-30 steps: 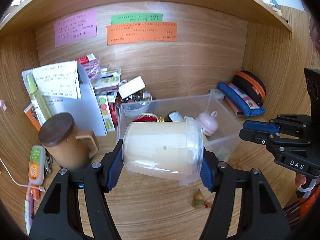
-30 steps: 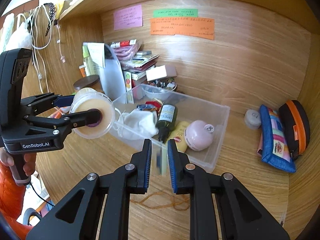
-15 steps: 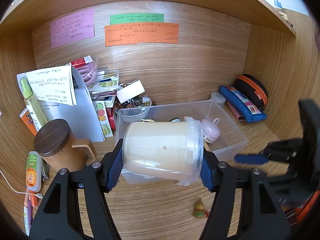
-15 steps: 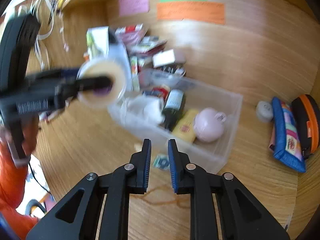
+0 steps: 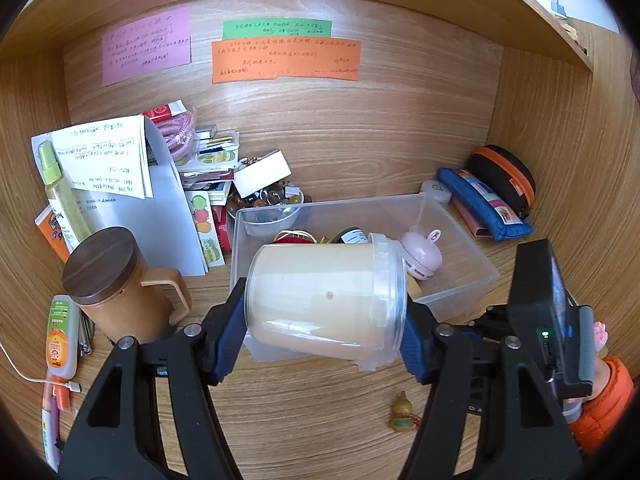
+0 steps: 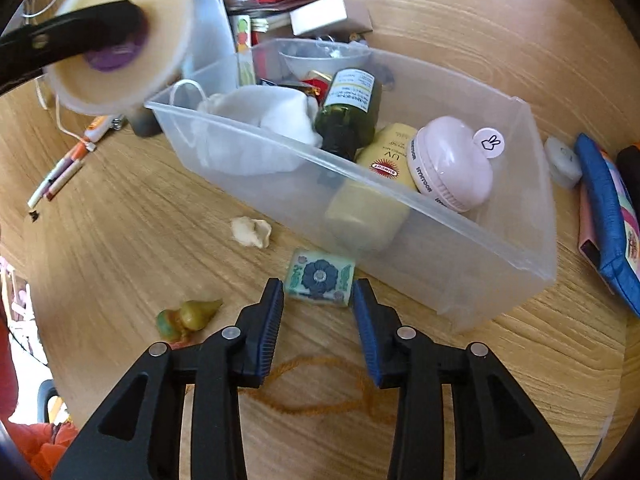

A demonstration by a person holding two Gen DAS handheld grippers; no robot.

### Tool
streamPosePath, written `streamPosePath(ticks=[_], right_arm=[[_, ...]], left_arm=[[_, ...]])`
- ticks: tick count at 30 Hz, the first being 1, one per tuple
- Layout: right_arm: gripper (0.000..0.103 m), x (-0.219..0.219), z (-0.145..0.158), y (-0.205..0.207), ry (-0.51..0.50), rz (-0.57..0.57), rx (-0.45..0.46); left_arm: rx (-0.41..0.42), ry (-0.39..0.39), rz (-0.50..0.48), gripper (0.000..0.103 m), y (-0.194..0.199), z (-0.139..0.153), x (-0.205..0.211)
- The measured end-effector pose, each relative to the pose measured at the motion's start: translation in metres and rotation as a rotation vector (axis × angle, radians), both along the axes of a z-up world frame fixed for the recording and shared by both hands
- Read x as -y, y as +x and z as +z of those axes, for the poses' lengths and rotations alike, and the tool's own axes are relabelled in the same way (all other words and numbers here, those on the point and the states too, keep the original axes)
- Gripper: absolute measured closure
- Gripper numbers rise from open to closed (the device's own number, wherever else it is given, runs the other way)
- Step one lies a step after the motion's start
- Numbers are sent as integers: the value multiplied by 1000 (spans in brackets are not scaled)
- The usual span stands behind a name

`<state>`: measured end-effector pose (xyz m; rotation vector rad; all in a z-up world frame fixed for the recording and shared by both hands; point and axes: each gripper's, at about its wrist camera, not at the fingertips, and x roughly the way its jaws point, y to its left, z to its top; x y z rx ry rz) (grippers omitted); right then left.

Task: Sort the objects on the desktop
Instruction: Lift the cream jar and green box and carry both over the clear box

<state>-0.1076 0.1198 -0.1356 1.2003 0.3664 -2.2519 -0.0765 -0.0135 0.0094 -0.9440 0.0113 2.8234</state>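
Observation:
My left gripper (image 5: 322, 316) is shut on a cream plastic jar (image 5: 326, 298), held on its side above the near end of a clear plastic bin (image 5: 468, 232). The jar also shows in the right wrist view (image 6: 120, 36), top left. My right gripper (image 6: 318, 300) is open, low over the desk, its fingers either side of a small green tile with a blue flower (image 6: 320, 278) lying just before the bin (image 6: 440, 216). The bin holds a white cloth, a dark bottle, a yellow sunscreen tube and a pink round case.
A gourd charm (image 6: 186, 316), a beige lump (image 6: 252, 232) and an orange string loop (image 6: 320, 384) lie on the desk near my right gripper. A wooden lidded mug (image 5: 116, 284), papers and pens stand left. A blue pouch (image 5: 484, 200) and a black case lie right.
My right gripper has dropped toward the desk and opened, now straddling the flower tile. My left gripper still holds the jar, almost unmoved.

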Motion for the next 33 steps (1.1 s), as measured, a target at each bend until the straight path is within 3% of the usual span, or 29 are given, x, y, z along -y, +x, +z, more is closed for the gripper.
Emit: streamPosePath(ticks=[4, 13, 24, 33], right_arm=[[67, 5, -5, -1, 11, 2, -19], [71, 9, 0, 5, -1, -2, -59], [71, -8, 54, 34, -109, 5, -161], [71, -19, 88, 22, -162, -34, -233]], left_arm=[[4, 5, 0, 38, -1, -2, 3], [2, 11, -3, 38, -4, -2, 4], [-6, 24, 10, 38, -9, 0, 8], [-6, 18, 13, 38, -20, 2, 8]])
